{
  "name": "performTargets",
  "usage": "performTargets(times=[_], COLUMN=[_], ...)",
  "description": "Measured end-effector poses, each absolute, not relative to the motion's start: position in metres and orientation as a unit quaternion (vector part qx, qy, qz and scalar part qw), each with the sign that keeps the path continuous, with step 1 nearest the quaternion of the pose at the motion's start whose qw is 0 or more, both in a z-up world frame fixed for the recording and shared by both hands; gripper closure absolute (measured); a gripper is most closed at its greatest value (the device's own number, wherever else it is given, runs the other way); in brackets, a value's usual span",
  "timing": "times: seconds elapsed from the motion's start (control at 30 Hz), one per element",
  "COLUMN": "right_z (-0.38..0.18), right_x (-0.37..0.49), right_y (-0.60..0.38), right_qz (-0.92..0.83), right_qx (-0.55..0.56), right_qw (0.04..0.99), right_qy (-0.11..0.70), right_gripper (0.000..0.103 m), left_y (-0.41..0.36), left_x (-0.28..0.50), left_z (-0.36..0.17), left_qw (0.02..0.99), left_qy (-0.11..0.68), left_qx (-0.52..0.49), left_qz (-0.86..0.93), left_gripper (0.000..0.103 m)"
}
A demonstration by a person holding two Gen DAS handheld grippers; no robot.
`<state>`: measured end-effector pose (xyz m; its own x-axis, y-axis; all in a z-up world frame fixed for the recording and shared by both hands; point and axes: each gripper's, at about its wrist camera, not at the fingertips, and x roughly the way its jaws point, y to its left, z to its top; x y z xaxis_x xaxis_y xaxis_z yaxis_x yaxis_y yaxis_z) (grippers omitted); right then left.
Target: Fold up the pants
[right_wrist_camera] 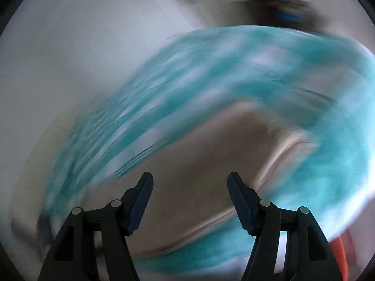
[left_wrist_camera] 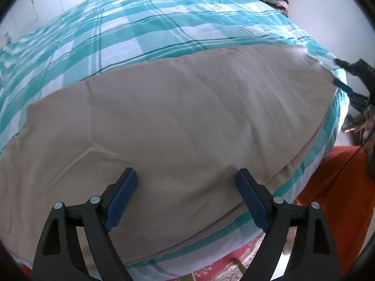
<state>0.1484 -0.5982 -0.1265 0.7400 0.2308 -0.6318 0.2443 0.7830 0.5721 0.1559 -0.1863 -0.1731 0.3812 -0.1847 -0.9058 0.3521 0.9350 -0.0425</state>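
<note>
The beige pants (left_wrist_camera: 178, 117) are lying spread flat across the near edge of the bed (left_wrist_camera: 140, 30), and the left gripper (left_wrist_camera: 186, 175) is hovering just above them with its blue-padded fingers (left_wrist_camera: 124, 194) standing wide apart, nothing caught between them and the cloth passing underneath. The fabric is showing as one broad, smooth panel with a few shallow creases and a faint diagonal fold line toward the left, its near hem running along the bed's front edge where the teal-and-white checked cover (left_wrist_camera: 98, 39) is peeking out below. Toward the bed's right corner the right gripper (right_wrist_camera: 189, 180) is hanging over the pants' (right_wrist_camera: 187, 154) end, its fingers (right_wrist_camera: 140, 201) also parted and empty; that view is heavily blurred, so the raised ridge of cloth there is hard to read.
</note>
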Motion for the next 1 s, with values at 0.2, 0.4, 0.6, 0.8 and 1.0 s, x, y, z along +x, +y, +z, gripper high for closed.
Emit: performTargets(times=[0.2,0.4,0.6,0.8,1.0], right_z=[-0.121,-0.129,-0.152,-0.155,-0.107], right_x=[0.099,0.114,0.146,0.159,0.151], right_y=[-0.671,-0.675,-0.668,-0.653,-0.633], right_qz=[-0.012,-0.004,0.011,0.021,0.034], right_qx=[0.493,0.503,0.493,0.446,0.401], right_qw=[0.832,0.799,0.783,0.804,0.839], right_qy=[0.253,0.328,0.380,0.393,0.366], right_gripper=[0.042,0.042,0.042,0.096,0.096], left_y=[-0.189,-0.189,-0.188,-0.195,-0.183], left_x=[0.155,0.156,0.155,0.154,0.162], left_z=[-0.177,-0.178,-0.178,-0.183,-0.170], left_qw=[0.831,0.832,0.832,0.832,0.810], left_qy=[0.525,0.524,0.524,0.524,0.555], left_qx=[0.080,0.075,0.074,0.088,0.067], left_qz=[-0.164,-0.165,-0.164,-0.161,-0.177], left_gripper=[0.013,0.012,0.011,0.008,0.007])
